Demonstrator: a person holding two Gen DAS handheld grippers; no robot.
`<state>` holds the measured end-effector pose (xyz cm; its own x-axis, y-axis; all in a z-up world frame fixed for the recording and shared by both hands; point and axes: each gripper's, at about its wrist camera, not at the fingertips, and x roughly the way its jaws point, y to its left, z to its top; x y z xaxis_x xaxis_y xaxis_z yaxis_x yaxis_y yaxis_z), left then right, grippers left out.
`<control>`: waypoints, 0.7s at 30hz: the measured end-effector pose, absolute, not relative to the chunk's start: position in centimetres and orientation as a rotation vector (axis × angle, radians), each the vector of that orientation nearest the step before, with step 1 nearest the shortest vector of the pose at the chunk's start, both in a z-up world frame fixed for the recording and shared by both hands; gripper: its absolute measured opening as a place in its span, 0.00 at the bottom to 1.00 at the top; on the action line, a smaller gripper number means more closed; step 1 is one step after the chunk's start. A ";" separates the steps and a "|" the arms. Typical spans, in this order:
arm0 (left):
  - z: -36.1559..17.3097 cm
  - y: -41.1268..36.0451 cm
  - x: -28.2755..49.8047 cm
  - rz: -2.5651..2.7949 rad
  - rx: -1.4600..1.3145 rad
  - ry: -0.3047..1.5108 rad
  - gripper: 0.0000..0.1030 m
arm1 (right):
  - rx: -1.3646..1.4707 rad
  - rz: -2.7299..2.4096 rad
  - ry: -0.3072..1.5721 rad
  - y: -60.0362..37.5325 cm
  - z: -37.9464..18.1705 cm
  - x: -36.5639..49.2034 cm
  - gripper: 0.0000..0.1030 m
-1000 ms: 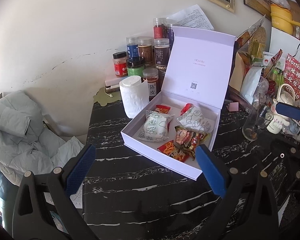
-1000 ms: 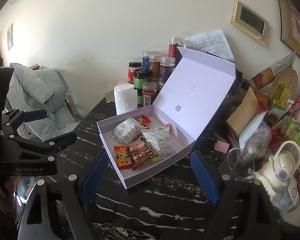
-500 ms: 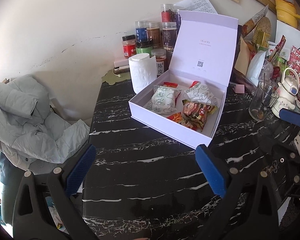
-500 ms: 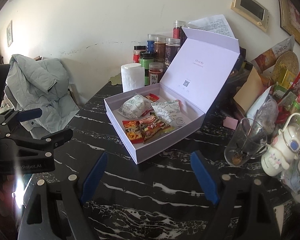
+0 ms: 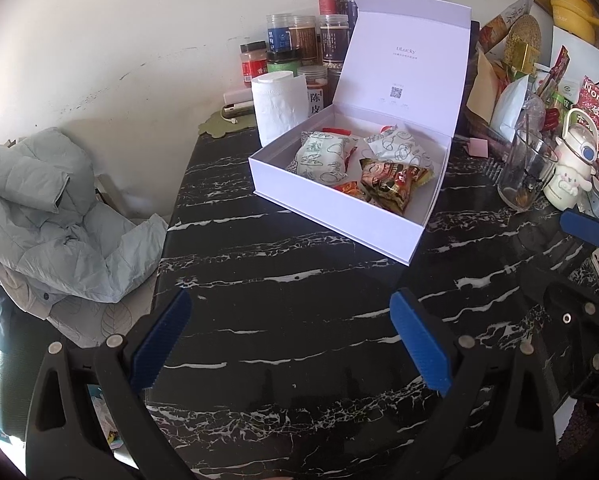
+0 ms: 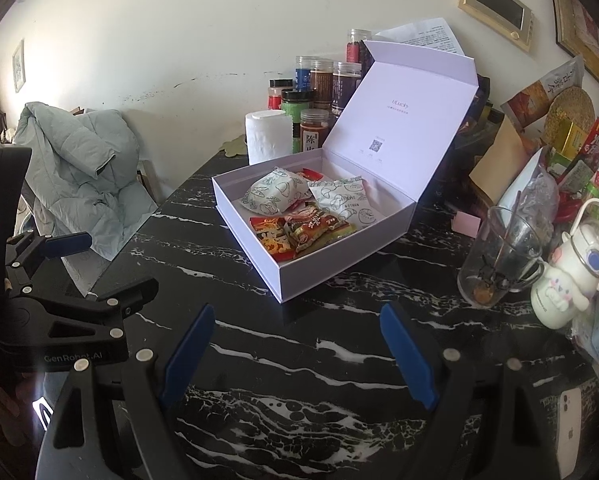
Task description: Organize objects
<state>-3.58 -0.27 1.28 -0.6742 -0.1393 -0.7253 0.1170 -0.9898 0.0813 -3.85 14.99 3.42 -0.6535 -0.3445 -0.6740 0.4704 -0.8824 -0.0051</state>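
Both the left gripper and right gripper hover with fingers wide and empty over the near bench. Farther off, the open box holds the snack packets; its upright lid could topple if bumped, and the glass at right could tip.

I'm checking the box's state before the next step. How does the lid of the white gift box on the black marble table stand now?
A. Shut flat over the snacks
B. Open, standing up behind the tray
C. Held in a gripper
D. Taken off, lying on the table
B: the white gift box has its hinged lid raised behind the tray, leaving the snack packets uncovered.
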 end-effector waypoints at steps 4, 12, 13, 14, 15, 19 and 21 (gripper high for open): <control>0.6 0.3 -3.5 -2.759 1.229 -0.050 0.97 | 0.967 -2.495 0.248 15.1 3.2 -3.8 0.84; 0.5 0.2 -2.8 -2.751 1.221 -0.047 0.97 | 0.970 -2.484 0.254 14.9 3.0 -3.8 0.84; 0.5 0.2 -2.8 -2.751 1.223 -0.047 0.97 | 0.970 -2.483 0.255 14.8 2.9 -3.8 0.84; 0.5 0.2 -2.7 -2.751 1.226 -0.046 0.97 | 0.970 -2.479 0.254 14.8 2.9 -3.8 0.84; 0.5 0.2 -2.7 -2.753 1.228 -0.046 0.97 | 0.970 -2.472 0.250 14.7 2.9 -3.8 0.84; 0.2 0.1 -2.5 -2.745 1.238 -0.050 0.97 | 0.975 -2.453 0.241 14.5 2.7 -3.8 0.84; 0.2 0.1 -2.5 -2.750 1.247 -0.041 0.97 | 0.980 -2.453 0.243 14.4 2.6 -3.8 0.84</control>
<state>-2.50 0.11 0.18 -0.6525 -0.1220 -0.7479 0.0996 -0.9922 0.0750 -3.78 14.44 2.65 -0.6261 -0.3706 -0.6861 0.4980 -0.8670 0.0138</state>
